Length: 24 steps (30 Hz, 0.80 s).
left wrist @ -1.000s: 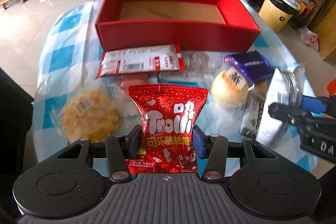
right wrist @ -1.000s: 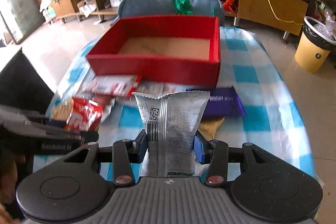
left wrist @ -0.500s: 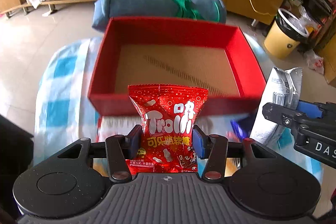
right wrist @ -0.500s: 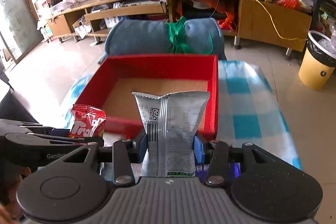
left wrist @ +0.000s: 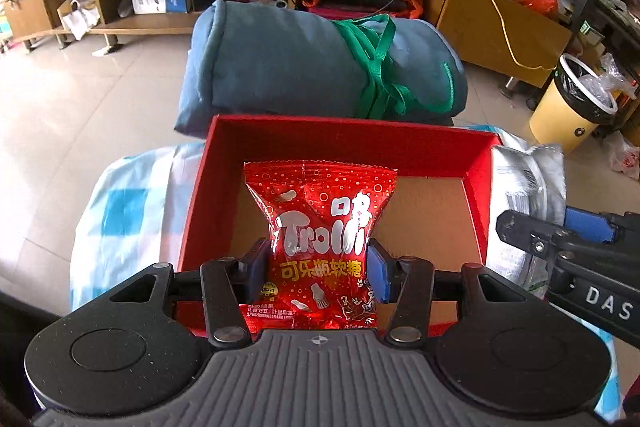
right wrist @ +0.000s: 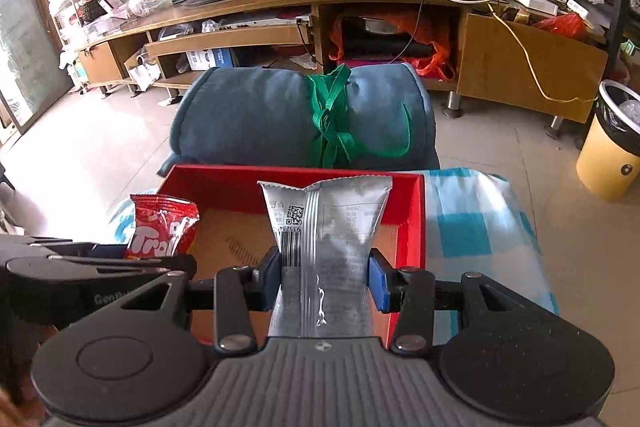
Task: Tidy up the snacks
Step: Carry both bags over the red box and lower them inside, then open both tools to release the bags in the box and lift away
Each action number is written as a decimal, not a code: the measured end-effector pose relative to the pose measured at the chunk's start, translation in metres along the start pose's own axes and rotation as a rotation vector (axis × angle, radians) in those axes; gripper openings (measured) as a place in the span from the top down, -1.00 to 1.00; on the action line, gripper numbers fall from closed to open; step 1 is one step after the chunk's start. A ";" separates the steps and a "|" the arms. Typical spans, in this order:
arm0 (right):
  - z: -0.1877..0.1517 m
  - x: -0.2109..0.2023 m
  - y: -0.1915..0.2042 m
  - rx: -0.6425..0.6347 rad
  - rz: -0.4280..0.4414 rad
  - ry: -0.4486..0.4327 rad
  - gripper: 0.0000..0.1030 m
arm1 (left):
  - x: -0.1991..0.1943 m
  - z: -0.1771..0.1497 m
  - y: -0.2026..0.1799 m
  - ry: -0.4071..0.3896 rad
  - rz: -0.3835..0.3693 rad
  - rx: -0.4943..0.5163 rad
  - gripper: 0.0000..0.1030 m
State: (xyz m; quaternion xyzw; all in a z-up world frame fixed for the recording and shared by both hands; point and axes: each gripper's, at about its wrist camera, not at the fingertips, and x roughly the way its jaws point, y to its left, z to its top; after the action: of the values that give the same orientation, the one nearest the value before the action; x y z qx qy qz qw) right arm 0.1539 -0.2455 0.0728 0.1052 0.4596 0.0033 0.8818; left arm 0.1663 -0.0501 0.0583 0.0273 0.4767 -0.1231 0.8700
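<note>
My left gripper (left wrist: pixel 318 269) is shut on a red Trolli candy bag (left wrist: pixel 320 227), held upright above the brown floor of the red box (left wrist: pixel 344 139). My right gripper (right wrist: pixel 324 277) is shut on a silver snack packet (right wrist: pixel 328 223), also hanging over the red box (right wrist: pixel 410 227) near its right wall. In the left wrist view the silver packet (left wrist: pixel 528 179) and the right gripper's blue pads show at the right edge. In the right wrist view the red bag (right wrist: pixel 162 227) shows at the left. The box floor looks bare.
A rolled blue blanket (left wrist: pixel 304 67) tied with green strap lies just behind the box. The table wears a blue-checked cloth (right wrist: pixel 476 227). A yellow bin (left wrist: pixel 568 111) stands on the floor at the right, and a long wooden TV stand (right wrist: pixel 280 27) runs across the back.
Both grippers have travelled forward from above the loose snacks on the cloth to above the red box, each keeping its packet. The other snacks have dropped out of view.
</note>
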 end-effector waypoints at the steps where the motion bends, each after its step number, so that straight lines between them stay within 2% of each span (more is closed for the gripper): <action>1: 0.003 0.006 0.000 -0.001 -0.003 0.005 0.22 | 0.004 0.001 0.000 0.005 0.003 0.000 -0.13; 10: 0.014 0.055 -0.003 -0.012 -0.025 0.058 0.22 | 0.041 0.007 0.000 0.058 0.031 -0.009 -0.13; 12: 0.012 0.067 -0.003 -0.011 -0.027 0.078 0.23 | 0.049 0.006 0.000 0.071 0.045 -0.010 -0.13; 14: 0.012 0.078 -0.004 -0.019 -0.028 0.092 0.32 | 0.057 0.006 0.001 0.084 0.056 -0.015 -0.13; 20: 0.005 0.102 -0.006 -0.008 -0.025 0.166 0.32 | 0.073 0.002 0.002 0.105 0.088 -0.002 -0.14; 22: 0.003 0.104 -0.006 -0.002 -0.017 0.176 0.32 | 0.072 0.001 0.000 0.094 0.104 0.015 -0.24; 24: 0.003 0.103 -0.006 0.004 -0.012 0.175 0.32 | 0.068 0.002 -0.002 0.079 0.101 0.028 -0.50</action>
State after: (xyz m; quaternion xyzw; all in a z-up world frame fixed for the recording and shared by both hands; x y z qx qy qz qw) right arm 0.2147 -0.2415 -0.0100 0.1035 0.5355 0.0063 0.8381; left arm 0.2023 -0.0649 0.0028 0.0686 0.5067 -0.0846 0.8552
